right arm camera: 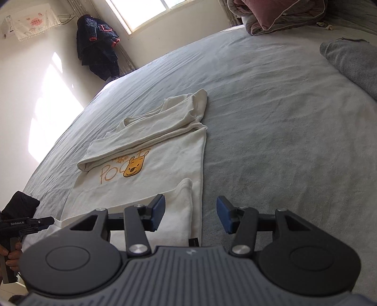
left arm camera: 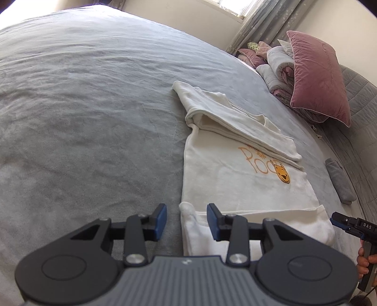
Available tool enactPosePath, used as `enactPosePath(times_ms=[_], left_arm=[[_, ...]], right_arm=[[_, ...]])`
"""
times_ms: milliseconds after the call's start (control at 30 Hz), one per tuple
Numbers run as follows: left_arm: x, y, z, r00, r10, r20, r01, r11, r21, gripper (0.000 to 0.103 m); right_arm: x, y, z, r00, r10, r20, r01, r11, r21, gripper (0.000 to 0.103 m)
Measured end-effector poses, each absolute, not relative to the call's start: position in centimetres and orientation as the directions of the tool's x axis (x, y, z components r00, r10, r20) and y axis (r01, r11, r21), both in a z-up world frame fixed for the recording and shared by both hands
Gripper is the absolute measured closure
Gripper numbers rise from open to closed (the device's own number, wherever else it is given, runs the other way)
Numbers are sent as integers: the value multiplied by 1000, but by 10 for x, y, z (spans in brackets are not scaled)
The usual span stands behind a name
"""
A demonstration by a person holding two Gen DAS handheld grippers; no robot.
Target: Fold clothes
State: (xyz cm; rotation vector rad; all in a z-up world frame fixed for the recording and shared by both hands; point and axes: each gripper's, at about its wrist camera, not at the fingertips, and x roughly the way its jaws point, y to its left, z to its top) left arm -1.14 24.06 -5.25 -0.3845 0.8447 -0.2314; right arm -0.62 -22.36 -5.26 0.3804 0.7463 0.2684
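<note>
On the grey plush bed (left arm camera: 82,117), the cream bear-print sweatshirt (left arm camera: 226,179) lies with sleeves folded across its chest, while the left claw (left arm camera: 186,220) and right claw (right arm camera: 190,214), both spread and empty, hover at its hem corners, seemingly placed for the next fold.

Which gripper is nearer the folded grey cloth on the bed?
Right. The right gripper sits at the shirt's edge facing the grey cloth; the left gripper is at the opposite edge.

Bright daylight, strong fisheye bend

The window (right arm camera: 150,11) far ahead of the hand-held gripper (right arm camera: 190,216) blows out white; a sun patch glares on the wall (right arm camera: 49,113), and corners darken.
</note>
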Motion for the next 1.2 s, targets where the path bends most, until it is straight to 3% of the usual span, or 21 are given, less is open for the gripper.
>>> enactPosePath(times_ms=[67, 100, 133, 167, 200, 267, 467, 600, 833, 933, 1033, 1133, 1200], left_arm=[[-12, 235, -55, 650, -342, -678, 50, 910, -411, 86], [-11, 233, -56, 652, -333, -681, 46, 914, -403, 95], [-11, 230, -54, 657, -322, -682, 41, 919, -393, 96], [-12, 228, -51, 667, -314, -675, 42, 921, -388, 96], [-13, 226, -47, 681, -312, -663, 48, 922, -384, 96], [-19, 223, -31, 726, -323, -607, 95, 922, -377, 96], [-18, 216, -1, 802, -331, -498, 168, 924, -344, 96], [-1, 211, -10, 819, -318, -478, 165, 928, -335, 96], [32, 208, -66, 780, -264, -568, 88, 944, -317, 96], [29, 211, -81, 788, -270, -553, 68, 931, -358, 95], [26, 219, -82, 784, -312, -537, 51, 894, -445, 86], [24, 222, -80, 777, -350, -522, 55, 865, -498, 71], [23, 221, -77, 777, -360, -517, 58, 858, -510, 62]], right_arm=[[-1, -215, -55, 717, 349, -603, -121, 915, 386, 53], [0, -211, -56, 720, 334, -608, -128, 925, 357, 59], [2, -207, -58, 723, 318, -613, -134, 935, 327, 65], [2, -204, -59, 722, 302, -623, -138, 945, 297, 85], [2, -202, -60, 721, 285, -632, -142, 953, 268, 95], [-5, -198, -56, 746, 261, -612, -155, 963, 220, 99], [-23, -197, -39, 847, 194, -494, -150, 980, 129, 102], [-15, -207, -37, 874, 146, -464, -92, 986, 137, 102], [16, -224, -69, 838, 115, -534, 19, 971, 239, 102], [16, -229, -84, 826, 119, -551, 40, 962, 269, 103], [12, -234, -85, 832, 156, -532, 28, 947, 320, 93], [10, -234, -81, 827, 199, -526, -8, 939, 343, 78], [8, -234, -78, 825, 238, -512, -40, 929, 367, 43]])
